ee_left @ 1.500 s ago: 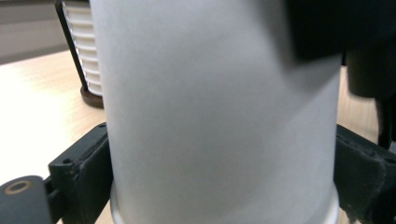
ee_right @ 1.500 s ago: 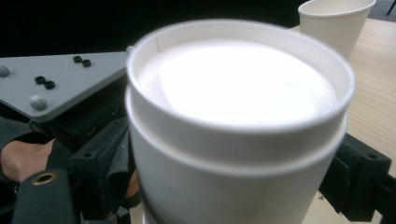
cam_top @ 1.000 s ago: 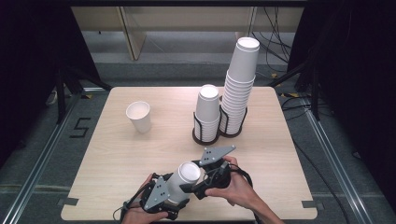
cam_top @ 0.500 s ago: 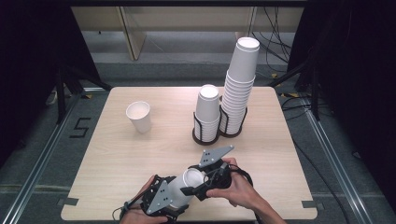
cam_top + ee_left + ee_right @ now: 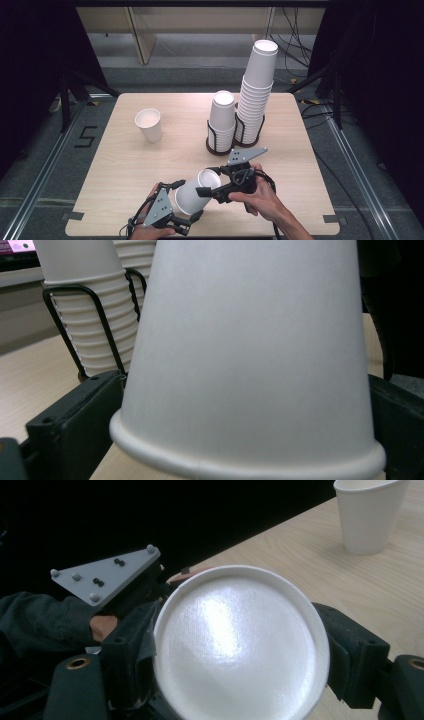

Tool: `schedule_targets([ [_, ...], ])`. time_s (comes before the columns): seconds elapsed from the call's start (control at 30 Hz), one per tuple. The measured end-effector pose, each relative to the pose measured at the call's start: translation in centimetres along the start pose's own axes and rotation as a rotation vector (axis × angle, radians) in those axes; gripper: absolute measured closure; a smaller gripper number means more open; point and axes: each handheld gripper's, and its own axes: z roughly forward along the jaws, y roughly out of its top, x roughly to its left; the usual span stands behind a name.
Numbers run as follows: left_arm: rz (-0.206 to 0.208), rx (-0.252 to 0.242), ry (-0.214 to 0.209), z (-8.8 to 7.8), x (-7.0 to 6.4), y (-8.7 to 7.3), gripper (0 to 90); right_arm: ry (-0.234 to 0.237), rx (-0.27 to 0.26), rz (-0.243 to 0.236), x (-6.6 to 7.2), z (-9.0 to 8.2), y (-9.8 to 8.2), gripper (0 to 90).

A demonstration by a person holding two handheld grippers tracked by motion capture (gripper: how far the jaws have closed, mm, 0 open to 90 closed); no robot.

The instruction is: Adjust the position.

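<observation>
Your paper cup lies on its side at the bench's near edge, base end pinched by your right tool, rim end between your left tool's just-spread jaws.

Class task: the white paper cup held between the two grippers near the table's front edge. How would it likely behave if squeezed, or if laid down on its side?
The paper cup looks thin-walled, so a hard squeeze by the right gripper would probably dent it. Its tapered side and round rim suggest it would roll in a curve. It is likely very light and easily knocked.
</observation>
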Motion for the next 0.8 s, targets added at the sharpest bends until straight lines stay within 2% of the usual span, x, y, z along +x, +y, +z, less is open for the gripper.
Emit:
schedule_targets([
  [0.03,-0.006,-0.010,-0.001,0.04,-0.05,0.04,0.0,-0.015,0.005,-0.001,0.05,-0.09,0.04,25.9],
  [0.1,-0.027,-0.011,0.016,-0.16,-0.03,0.18,0.0,0.006,-0.012,0.018,0.02,-0.06,0.04,26.0],
  [0.17,-0.072,-0.027,0.028,-0.27,0.23,0.25,0.0,0.007,-0.030,0.019,-0.13,-0.23,0.08,26.0],
  [0.23,-0.087,-0.031,0.028,-0.52,0.63,0.29,1.9,0.008,-0.033,0.032,-0.22,-0.43,0.11,26.0],
  [0.33,-0.065,-0.022,0.043,-0.64,0.74,0.27,2.5,0.012,-0.030,0.039,-0.29,-0.34,-0.02,26.0],
  [0.37,-0.072,-0.018,0.045,-0.62,0.75,0.27,2.1,0.008,-0.028,0.047,-0.27,-0.21,-0.12,26.0],
  [0.4,-0.073,-0.012,0.046,-0.62,0.77,0.28,1.6,0.016,-0.028,0.035,-0.38,0.00,-0.19,26.0],
  [0.43,-0.073,-0.033,0.035,-0.46,0.84,0.19,1.8,0.011,-0.018,0.047,-0.30,0.02,-0.23,26.0],
  [0.47,-0.058,-0.012,0.035,-0.68,0.90,0.27,2.4,0.013,-0.019,0.035,-0.42,0.03,-0.21,26.0],
  [0.5,-0.053,-0.021,0.033,-0.66,0.89,0.27,2.7,0.028,-0.027,0.049,-0.44,-0.01,-0.20,26.0],
  [0.53,-0.050,-0.029,0.033,-0.66,0.84,0.29,2.6,0.015,-0.021,0.047,-0.47,-0.15,-0.16,26.0],
  [0.6,-0.025,-0.031,0.029,-0.75,0.87,0.28,2.4,0.037,-0.022,0.073,-0.45,-0.19,-0.19,26.0],
  [0.63,-0.007,-0.039,0.036,-0.75,0.90,0.26,2.4,0.035,-0.020,0.060,-0.56,-0.30,-0.15,26.1],
  [0.67,0.004,-0.034,0.044,-0.78,0.90,0.29,2.3,0.044,-0.021,0.075,-0.49,-0.26,-0.18,26.1],
  [0.7,0.002,-0.047,0.045,-0.66,0.82,0.26,2.1,0.031,-0.010,0.076,-0.47,-0.31,-0.19,26.1],
  [0.73,0.019,-0.037,0.053,-0.69,0.74,0.25,1.9,0.050,-0.022,0.069,-0.61,-0.09,-0.27,26.1],
  [0.77,0.038,-0.035,0.060,-0.66,0.61,0.23,1.5,0.039,-0.016,0.057,-0.71,-0.08,-0.27,26.1],
  [0.8,0.062,-0.040,0.060,-0.60,0.46,0.18,1.4,0.045,-0.005,0.080,-0.62,-0.07,-0.31,26.1],
])
